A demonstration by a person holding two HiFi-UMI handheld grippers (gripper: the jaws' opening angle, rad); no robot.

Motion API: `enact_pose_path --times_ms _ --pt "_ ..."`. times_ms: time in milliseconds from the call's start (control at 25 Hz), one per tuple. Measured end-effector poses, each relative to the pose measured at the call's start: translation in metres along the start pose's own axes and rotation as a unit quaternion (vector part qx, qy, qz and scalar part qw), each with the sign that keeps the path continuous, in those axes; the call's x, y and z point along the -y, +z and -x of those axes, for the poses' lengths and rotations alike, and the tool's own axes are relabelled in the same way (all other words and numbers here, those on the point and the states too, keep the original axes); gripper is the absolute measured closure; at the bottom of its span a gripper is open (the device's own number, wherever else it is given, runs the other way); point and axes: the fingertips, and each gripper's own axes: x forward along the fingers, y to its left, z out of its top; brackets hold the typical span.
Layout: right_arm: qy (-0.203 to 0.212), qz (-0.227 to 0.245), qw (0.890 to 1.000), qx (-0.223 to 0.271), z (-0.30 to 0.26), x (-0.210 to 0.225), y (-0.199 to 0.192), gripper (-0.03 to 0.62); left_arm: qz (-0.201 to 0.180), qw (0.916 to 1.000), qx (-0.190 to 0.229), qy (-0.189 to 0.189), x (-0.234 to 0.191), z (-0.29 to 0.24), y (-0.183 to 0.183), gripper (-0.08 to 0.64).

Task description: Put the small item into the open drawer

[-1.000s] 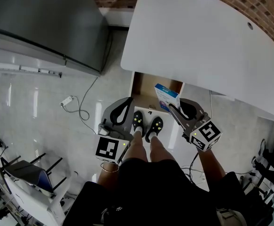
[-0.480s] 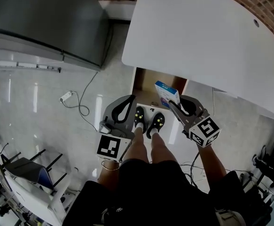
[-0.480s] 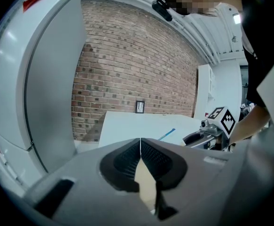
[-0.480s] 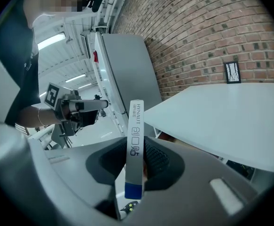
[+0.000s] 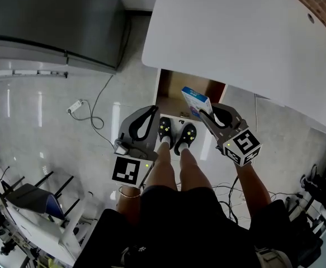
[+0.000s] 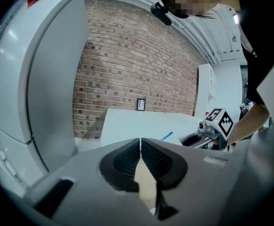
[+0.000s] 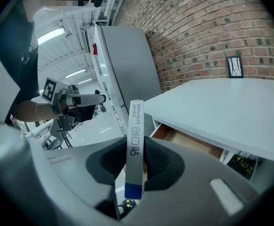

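Observation:
A flat white and blue box [image 5: 197, 102] stands upright between the jaws of my right gripper [image 5: 206, 114], which is shut on it; the right gripper view shows the box [image 7: 135, 147] edge-on between the black pads. The open wooden drawer [image 5: 176, 94] juts out from under the white table [image 5: 246, 38], and the box hangs over its front part. My left gripper [image 5: 150, 114] is to the left of the drawer front, jaws closed together with nothing between them [image 6: 140, 150].
The person's two shoes [image 5: 175, 136] stand just in front of the drawer. A tall grey cabinet [image 5: 51, 21] fills the upper left. A white cable and plug [image 5: 76, 106] lie on the glossy floor. A brick wall [image 7: 212, 36] runs behind the table.
Both grippers have sunk lower. The box in the right gripper has come a little further over the drawer opening.

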Motion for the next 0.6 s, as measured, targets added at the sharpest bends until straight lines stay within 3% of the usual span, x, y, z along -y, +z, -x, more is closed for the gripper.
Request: enact_pose_path --times_ms 600 --pt "0.007 0.006 0.999 -0.035 -0.024 0.009 -0.036 0.497 0.015 0.9997 -0.005 0.020 -0.015 -0.005 -0.028 0.548"
